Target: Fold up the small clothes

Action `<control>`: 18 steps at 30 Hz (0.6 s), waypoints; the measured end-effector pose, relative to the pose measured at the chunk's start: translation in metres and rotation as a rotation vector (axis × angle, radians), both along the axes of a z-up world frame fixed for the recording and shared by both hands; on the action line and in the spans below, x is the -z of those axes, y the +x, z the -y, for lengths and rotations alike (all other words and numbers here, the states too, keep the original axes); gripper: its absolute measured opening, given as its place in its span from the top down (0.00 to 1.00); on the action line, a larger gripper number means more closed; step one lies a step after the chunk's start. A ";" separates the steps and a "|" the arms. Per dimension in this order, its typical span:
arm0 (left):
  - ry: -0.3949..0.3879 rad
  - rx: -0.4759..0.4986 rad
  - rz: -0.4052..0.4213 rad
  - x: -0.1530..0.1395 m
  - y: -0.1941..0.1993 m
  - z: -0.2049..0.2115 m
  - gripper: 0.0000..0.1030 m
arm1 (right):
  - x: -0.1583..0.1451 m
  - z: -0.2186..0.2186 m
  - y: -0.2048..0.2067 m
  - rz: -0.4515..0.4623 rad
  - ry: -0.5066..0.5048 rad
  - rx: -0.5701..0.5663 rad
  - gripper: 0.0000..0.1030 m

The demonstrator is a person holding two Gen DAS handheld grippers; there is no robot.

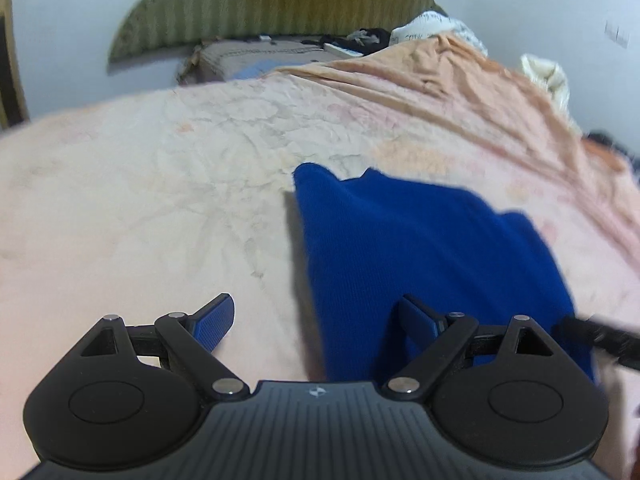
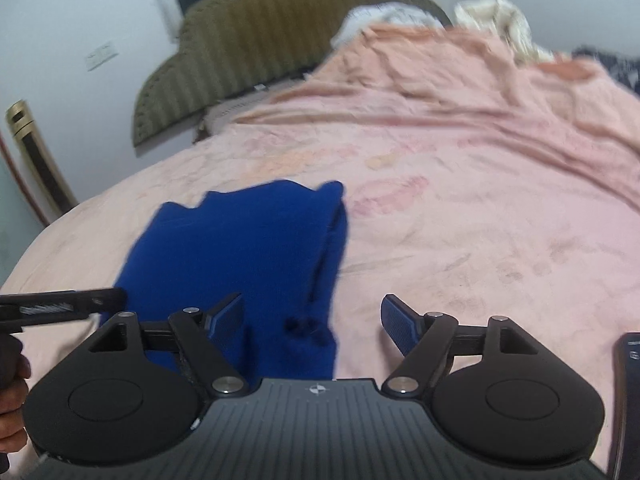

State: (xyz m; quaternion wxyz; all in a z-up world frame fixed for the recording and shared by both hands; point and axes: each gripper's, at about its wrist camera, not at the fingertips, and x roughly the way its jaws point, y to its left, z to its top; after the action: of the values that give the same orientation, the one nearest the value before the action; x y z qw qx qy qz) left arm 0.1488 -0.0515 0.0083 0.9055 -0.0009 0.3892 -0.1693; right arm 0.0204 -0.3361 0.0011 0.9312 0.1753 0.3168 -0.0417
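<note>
A small royal-blue knit garment (image 1: pixel 424 248) lies folded lengthwise on the pink bedspread (image 1: pixel 160 200). My left gripper (image 1: pixel 318 316) stands open over its near left edge, the right pad above the cloth and the left pad above bare bedspread. In the right wrist view the same garment (image 2: pixel 248 248) reaches under my right gripper (image 2: pixel 312 318), which is open with nothing pressed between its pads; its left finger is over the cloth. The left gripper (image 2: pixel 60 304) pokes in from the left edge, with a hand (image 2: pixel 12 400) on its handle.
An olive padded headboard (image 1: pixel 276 4) and white wall stand at the far end. Rumpled orange-pink bedding (image 1: pixel 460 80), white cloth (image 1: pixel 548 76) and small dark items (image 1: pixel 368 38) lie near the pillows. A dark flat object (image 2: pixel 630 392) sits at the right edge.
</note>
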 end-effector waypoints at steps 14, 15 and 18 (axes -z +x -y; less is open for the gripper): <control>-0.085 -0.065 -0.094 0.019 0.048 -0.004 0.08 | 0.024 0.033 0.068 -0.045 0.263 -0.067 0.23; -0.072 -0.064 -0.083 0.018 0.047 -0.003 0.08 | 0.023 0.033 0.070 -0.046 0.262 -0.069 0.23; -0.056 -0.058 -0.072 0.016 0.048 0.000 0.08 | 0.022 0.032 0.074 -0.047 0.260 -0.072 0.23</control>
State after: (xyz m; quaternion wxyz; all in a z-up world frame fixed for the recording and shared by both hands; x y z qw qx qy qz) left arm 0.1968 -0.0512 -0.0072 0.8950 -0.0436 0.4166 -0.1534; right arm 0.0949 -0.3685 -0.0212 0.8938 0.2821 0.3475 0.0291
